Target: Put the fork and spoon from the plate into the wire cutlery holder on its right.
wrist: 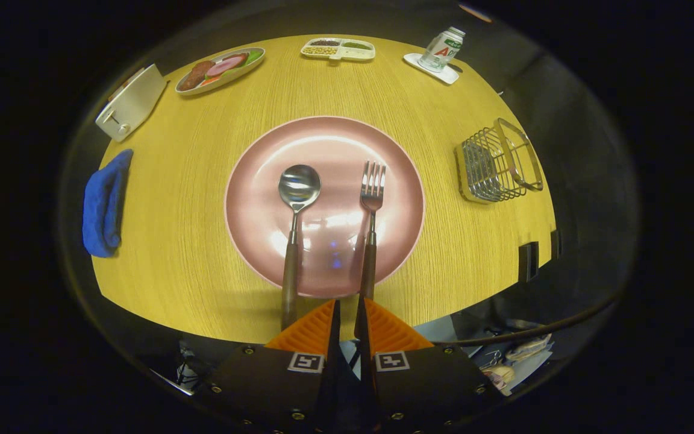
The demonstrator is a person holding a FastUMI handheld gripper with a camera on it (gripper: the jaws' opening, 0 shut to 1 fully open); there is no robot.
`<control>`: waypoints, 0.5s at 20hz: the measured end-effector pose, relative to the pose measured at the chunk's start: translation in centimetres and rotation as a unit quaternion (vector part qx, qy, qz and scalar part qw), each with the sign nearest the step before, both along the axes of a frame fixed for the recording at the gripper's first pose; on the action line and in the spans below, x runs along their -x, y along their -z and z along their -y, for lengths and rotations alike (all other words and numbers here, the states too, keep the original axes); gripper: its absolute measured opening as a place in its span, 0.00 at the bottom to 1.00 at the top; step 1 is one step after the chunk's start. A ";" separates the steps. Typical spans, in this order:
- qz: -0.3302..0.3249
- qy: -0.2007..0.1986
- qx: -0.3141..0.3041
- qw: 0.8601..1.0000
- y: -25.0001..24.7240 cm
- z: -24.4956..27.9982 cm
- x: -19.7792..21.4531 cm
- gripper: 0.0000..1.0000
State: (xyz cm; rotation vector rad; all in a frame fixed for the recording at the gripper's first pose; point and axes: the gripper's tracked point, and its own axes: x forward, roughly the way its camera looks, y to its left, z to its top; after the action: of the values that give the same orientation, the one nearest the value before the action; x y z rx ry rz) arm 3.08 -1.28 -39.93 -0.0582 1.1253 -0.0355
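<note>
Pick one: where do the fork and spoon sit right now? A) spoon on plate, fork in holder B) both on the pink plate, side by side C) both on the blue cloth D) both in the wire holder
B: the spoon and fork lie side by side on the pink plate, handles toward the gripper, whose jaws are nearly closed on nothing; nothing lies in the wire holder to the plate's right.

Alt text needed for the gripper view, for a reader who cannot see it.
The gripper, fingers nearly closed on nothing, hovers at the near edge of a pink plate holding a spoon and fork side by side. The empty wire cutlery holder stands right of the plate on the wooden table.
</note>
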 end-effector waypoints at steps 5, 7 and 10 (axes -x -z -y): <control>-0.006 0.016 -0.003 1.000 0.1 1.1 -0.4 0.17; -0.003 0.015 -0.003 1.000 -0.1 1.5 -0.6 0.17; -0.006 0.002 0.013 1.000 -0.3 2.1 -0.5 0.17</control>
State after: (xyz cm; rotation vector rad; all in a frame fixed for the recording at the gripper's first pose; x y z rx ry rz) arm 3.59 -3.36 -39.59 -0.0791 1.1376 -0.0527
